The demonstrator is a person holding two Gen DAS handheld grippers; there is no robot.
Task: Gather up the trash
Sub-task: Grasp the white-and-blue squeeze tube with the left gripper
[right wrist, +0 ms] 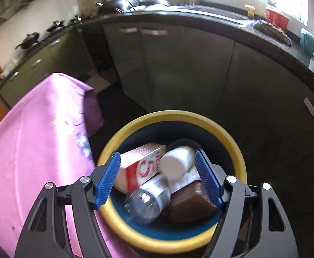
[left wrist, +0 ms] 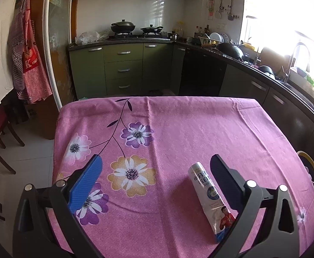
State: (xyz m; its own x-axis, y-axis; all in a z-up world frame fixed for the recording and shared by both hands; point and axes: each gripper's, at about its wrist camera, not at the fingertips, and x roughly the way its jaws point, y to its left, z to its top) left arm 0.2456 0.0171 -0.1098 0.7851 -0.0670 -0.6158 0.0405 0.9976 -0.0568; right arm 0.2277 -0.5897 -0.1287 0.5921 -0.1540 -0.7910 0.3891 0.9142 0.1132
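A white tube (left wrist: 211,200) with printed text and a figure in red lies flat on the pink flowered tablecloth (left wrist: 200,129). Beside the table, a yellow-rimmed bin (right wrist: 122,221) holds a red-and-white carton (right wrist: 142,167), a clear plastic bottle (right wrist: 148,200), a white cup (right wrist: 176,163) and what may be a brown container (right wrist: 191,202).

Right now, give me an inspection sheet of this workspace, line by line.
Surface: table under a pink floral tablecloth.
Job's things: white tube lies flat on the cloth; yellow-rimmed bin beside the table holds a red-and-white carton, clear bottle, white cup, brown container.
Clutter: nothing seen on the cloth.
Grippers: left gripper open over the table, tube near one finger; right gripper open above the bin.
Cables: nothing seen.
Surroundings: kitchen counters, pans, aprons.
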